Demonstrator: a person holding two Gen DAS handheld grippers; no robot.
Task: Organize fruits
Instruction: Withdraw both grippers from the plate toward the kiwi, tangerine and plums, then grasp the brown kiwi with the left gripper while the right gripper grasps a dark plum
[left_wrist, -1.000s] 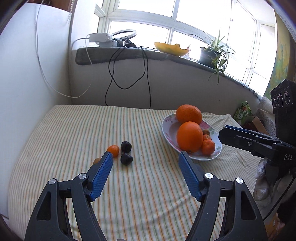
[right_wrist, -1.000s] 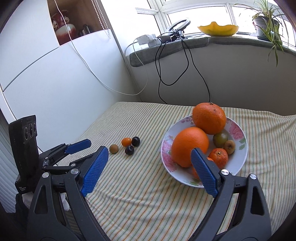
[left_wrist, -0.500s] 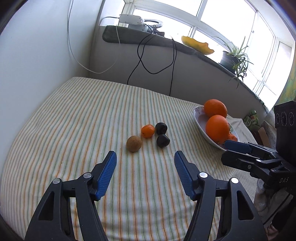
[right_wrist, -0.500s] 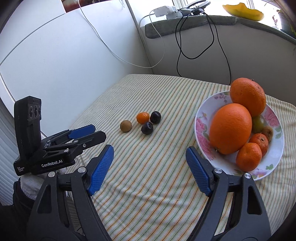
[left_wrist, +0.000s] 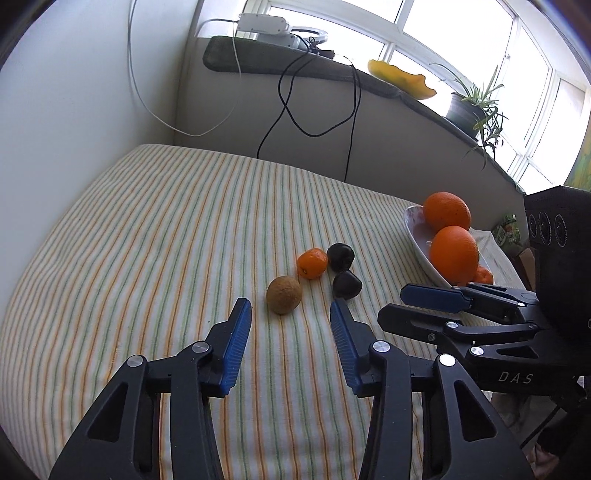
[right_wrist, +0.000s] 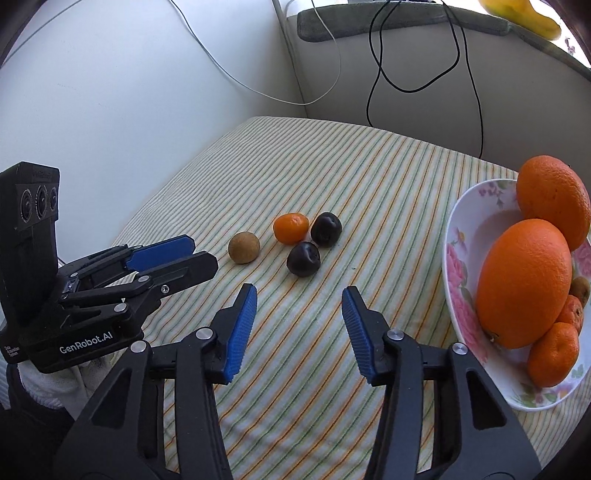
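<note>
Loose fruit lies on the striped cloth: a brown kiwi (left_wrist: 283, 294) (right_wrist: 243, 247), a small tangerine (left_wrist: 312, 263) (right_wrist: 291, 228) and two dark plums (left_wrist: 340, 256) (left_wrist: 346, 283) (right_wrist: 303, 258). My left gripper (left_wrist: 290, 304) is open, its fingertips just short of the kiwi. My right gripper (right_wrist: 299, 291) is open too, a little short of the nearer plum. A floral plate (right_wrist: 458, 295) (left_wrist: 419, 243) at the right holds two big oranges (right_wrist: 524, 291) (left_wrist: 453, 253) and smaller fruit. Each gripper shows in the other's view, the right gripper (left_wrist: 428, 306) low at the right, the left gripper (right_wrist: 177, 254) at the left.
White walls close the bed's left and far sides. A grey ledge (left_wrist: 295, 62) carries a white power strip, black cables (left_wrist: 314, 110) hanging down, a yellow dish (left_wrist: 400, 79) and a potted plant (left_wrist: 472, 107). Striped cloth (left_wrist: 166, 221) stretches bare to the left.
Both grippers have moved forward and down toward the loose fruit, which now looks larger and nearer. The plate has slid to the right in both views. Both stay open.
</note>
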